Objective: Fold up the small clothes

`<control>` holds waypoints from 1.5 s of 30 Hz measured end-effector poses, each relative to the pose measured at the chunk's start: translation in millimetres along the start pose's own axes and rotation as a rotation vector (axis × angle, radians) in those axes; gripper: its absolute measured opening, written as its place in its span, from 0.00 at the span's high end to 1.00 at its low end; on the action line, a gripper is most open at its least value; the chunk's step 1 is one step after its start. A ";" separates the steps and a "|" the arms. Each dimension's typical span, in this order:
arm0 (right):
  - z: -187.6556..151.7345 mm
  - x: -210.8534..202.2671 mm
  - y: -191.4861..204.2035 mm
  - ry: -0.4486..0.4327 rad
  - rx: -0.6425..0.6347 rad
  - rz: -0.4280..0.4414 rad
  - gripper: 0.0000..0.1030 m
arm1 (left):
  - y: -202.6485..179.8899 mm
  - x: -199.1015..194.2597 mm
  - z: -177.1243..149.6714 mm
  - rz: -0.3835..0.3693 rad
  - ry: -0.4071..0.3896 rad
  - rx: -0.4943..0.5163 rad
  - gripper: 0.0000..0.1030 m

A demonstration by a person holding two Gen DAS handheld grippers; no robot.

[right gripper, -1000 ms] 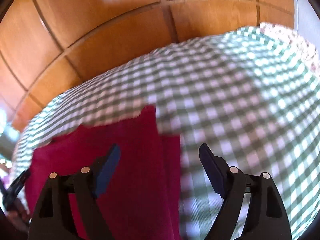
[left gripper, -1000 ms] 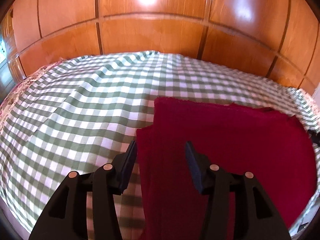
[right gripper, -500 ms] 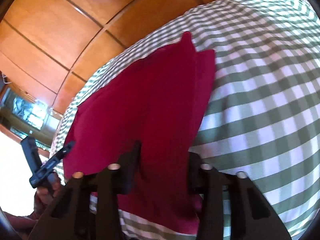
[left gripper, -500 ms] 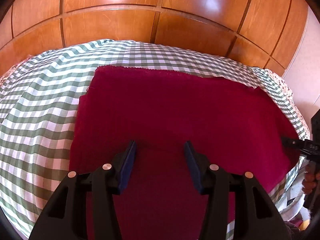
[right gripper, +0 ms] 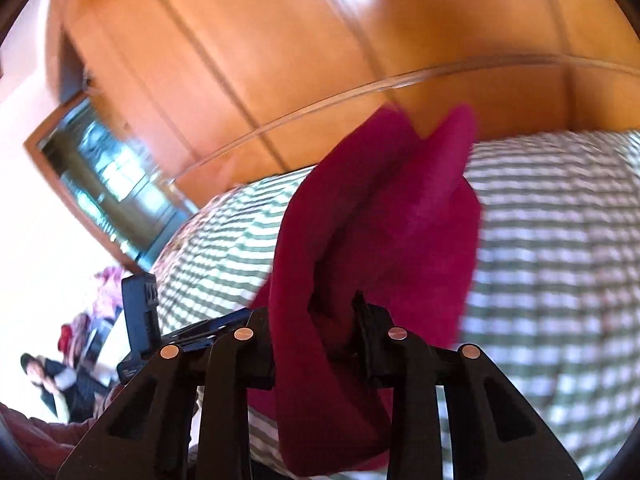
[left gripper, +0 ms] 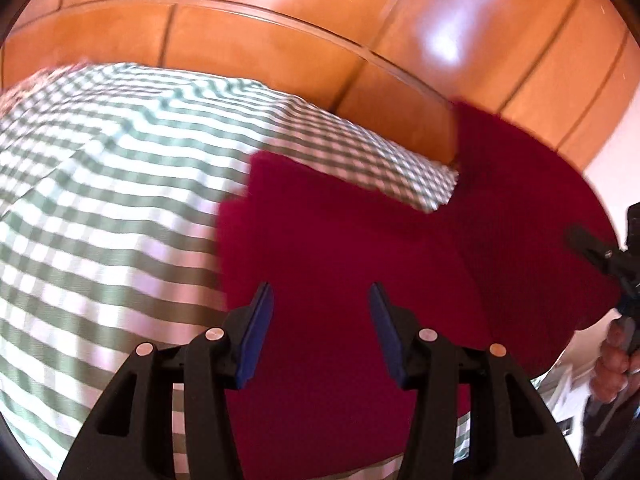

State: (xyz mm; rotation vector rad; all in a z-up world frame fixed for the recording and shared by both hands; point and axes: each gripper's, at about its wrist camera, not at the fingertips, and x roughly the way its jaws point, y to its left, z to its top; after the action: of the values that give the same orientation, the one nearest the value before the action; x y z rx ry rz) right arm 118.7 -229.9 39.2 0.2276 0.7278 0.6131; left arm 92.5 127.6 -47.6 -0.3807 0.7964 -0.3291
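A dark red cloth (left gripper: 360, 248) lies on a green-and-white checked tablecloth (left gripper: 100, 208). Its right part is lifted off the table and hangs up at the right of the left wrist view. My left gripper (left gripper: 318, 332) is open and empty, just above the cloth's near part. My right gripper (right gripper: 316, 340) is shut on a bunched edge of the red cloth (right gripper: 384, 220) and holds it up above the table. The right gripper also shows at the right edge of the left wrist view (left gripper: 612, 268).
An orange wooden panelled wall (left gripper: 280, 40) stands behind the table. The checked tablecloth (right gripper: 560, 260) spreads to the right in the right wrist view. A window (right gripper: 104, 184) and a cluttered area (right gripper: 60, 368) lie to the left, past the table edge.
My right gripper has closed on the cloth's right edge and lifted it off the table. My left gripper has stayed open over the cloth, shifting back towards its left side.
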 end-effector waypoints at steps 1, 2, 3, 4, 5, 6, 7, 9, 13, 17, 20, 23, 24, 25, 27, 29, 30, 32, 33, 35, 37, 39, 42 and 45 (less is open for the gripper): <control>1.8 17.3 10.5 0.025 -0.018 0.005 0.74 | 10.4 -7.2 2.2 0.001 -0.011 -0.021 0.53; 2.2 30.4 16.8 0.046 -0.027 0.009 0.74 | 18.5 -12.2 3.5 -0.001 -0.017 -0.037 0.53; 3.3 51.2 27.1 0.084 -0.047 0.013 0.74 | 26.2 -16.6 4.6 -0.007 -0.019 -0.053 0.53; 0.7 65.9 34.1 0.112 -0.067 0.011 0.74 | 36.0 -22.5 5.1 -0.015 -0.024 -0.079 0.53; -4.2 86.1 42.7 0.150 -0.091 0.000 0.74 | 42.4 -26.6 5.3 -0.022 -0.026 -0.099 0.53; -10.6 96.4 48.5 0.174 -0.106 -0.007 0.74 | 50.0 -31.4 5.1 -0.043 -0.026 -0.125 0.53; -15.2 106.4 52.5 0.194 -0.123 -0.013 0.74 | 54.2 -33.5 4.8 -0.061 -0.023 -0.139 0.53; -25.3 121.0 60.8 0.222 -0.170 -0.036 0.74 | 59.0 -36.6 5.5 -0.087 -0.018 -0.159 0.53; -37.8 112.7 69.7 0.222 -0.264 -0.028 0.67 | 57.3 -33.5 8.2 -0.161 0.002 -0.180 0.52; -46.8 79.3 67.0 0.202 -0.241 0.130 0.32 | 51.9 -21.9 15.8 -0.241 0.034 -0.207 0.40; -54.2 48.5 49.5 0.189 -0.192 0.189 0.32 | 48.6 -10.7 19.8 -0.314 0.088 -0.245 0.31; -61.0 17.3 23.9 0.152 -0.134 0.154 0.32 | 47.1 4.5 23.9 -0.350 0.145 -0.282 0.31; -65.1 8.1 13.2 0.139 -0.109 0.134 0.32 | 45.8 12.4 26.0 -0.378 0.175 -0.299 0.31; -67.6 2.1 6.0 0.130 -0.094 0.121 0.32 | 44.3 17.3 27.7 -0.391 0.192 -0.309 0.31; -74.0 -7.2 -6.0 0.116 -0.071 0.086 0.32 | 37.2 29.2 34.0 -0.398 0.226 -0.310 0.31; -78.5 -10.1 -9.6 0.110 -0.067 0.065 0.32 | 28.8 38.7 38.7 -0.368 0.248 -0.291 0.35; -81.3 -10.3 -8.3 0.105 -0.078 0.054 0.32 | 20.5 44.4 41.6 -0.351 0.262 -0.265 0.39; -85.2 -9.0 -2.8 0.106 -0.098 0.060 0.34 | 9.7 50.8 45.0 -0.299 0.273 -0.218 0.66; -87.5 -6.0 2.4 0.110 -0.122 0.060 0.34 | 1.9 53.0 46.0 -0.246 0.269 -0.175 0.74; -90.9 -0.3 11.6 0.118 -0.164 0.050 0.34 | -6.2 48.2 46.4 -0.197 0.241 -0.123 0.82; -92.7 6.7 19.4 0.131 -0.186 0.061 0.34 | -12.4 31.4 45.1 -0.169 0.186 -0.081 0.83; -95.7 11.2 25.0 0.141 -0.202 0.081 0.34 | -14.4 12.6 40.7 -0.154 0.143 -0.054 0.84; -106.6 22.9 33.3 0.180 -0.224 0.101 0.34 | -4.6 -4.5 25.0 -0.092 0.127 -0.021 0.83; -118.6 43.2 42.2 0.220 -0.259 0.069 0.34 | 11.0 16.2 9.4 0.042 0.172 -0.018 0.71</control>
State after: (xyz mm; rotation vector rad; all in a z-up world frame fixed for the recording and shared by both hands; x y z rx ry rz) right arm 44.3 -171.9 -54.6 -0.0559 0.8452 0.7995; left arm 111.6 132.4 -56.7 -0.3553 0.9753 -0.3182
